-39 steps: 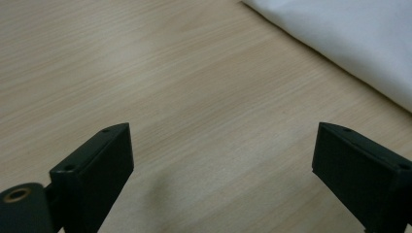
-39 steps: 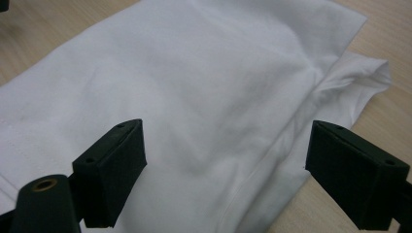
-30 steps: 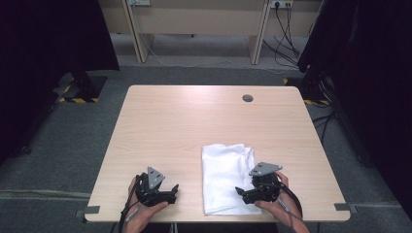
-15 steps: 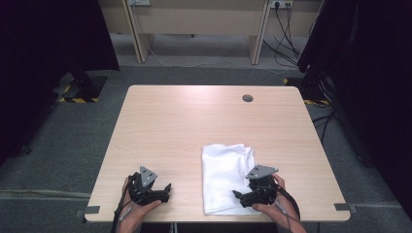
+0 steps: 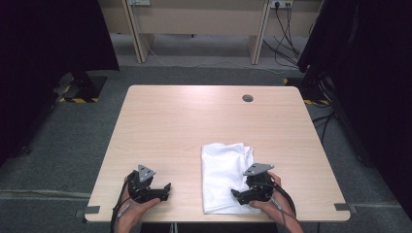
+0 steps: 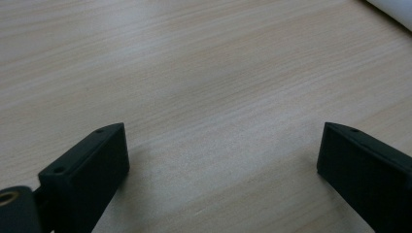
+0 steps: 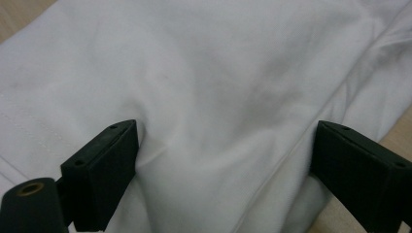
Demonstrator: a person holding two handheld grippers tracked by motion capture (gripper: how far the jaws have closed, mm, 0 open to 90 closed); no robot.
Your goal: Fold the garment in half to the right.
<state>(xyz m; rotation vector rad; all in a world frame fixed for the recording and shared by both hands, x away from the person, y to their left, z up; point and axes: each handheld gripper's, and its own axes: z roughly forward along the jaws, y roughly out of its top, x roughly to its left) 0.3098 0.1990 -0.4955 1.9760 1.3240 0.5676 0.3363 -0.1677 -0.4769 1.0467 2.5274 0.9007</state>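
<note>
Open jaws over a folded white cloth, risk of a shallow pinch

The left gripper rests wide open on bare desk, well apart from the cloth at the near right edge; the right gripper straddles it, jaws spread (nothing clamped), and closing here may catch only the top layer and unfold it.
</note>
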